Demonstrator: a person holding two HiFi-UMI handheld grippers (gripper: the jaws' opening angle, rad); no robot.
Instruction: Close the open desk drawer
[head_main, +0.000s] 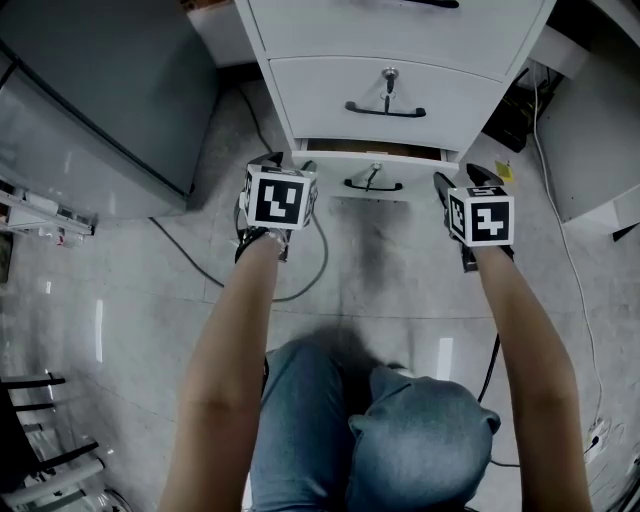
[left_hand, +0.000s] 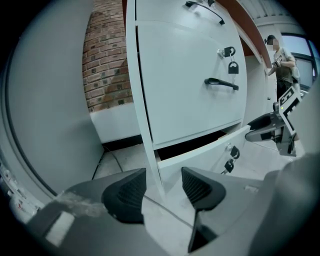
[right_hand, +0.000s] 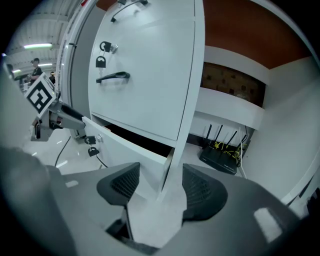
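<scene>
Currently left claw (head_main: 288, 162), right claw (head_main: 462, 176) flank ajar drawer (head_main: 410, 172).

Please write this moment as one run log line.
bottom drawer: partly open | left gripper: open, near left corner | right gripper: open, near right corner

Head view: cabinet (head_main: 330, 30) cut off by top edge; top handle (head_main: 430, 3) shows only its lower rim. Open drawer (head_main: 410, 172): interior a dark slit, contents not discernible. Fingers of left gripper (head_main: 289, 162) mostly hidden behind its cube (head_main: 276, 200).
Left gripper view: bystander (left_hand: 284, 72) too small for detail.
Right gripper view: router (right_hand: 218, 159) small, markings unreadable.
</scene>
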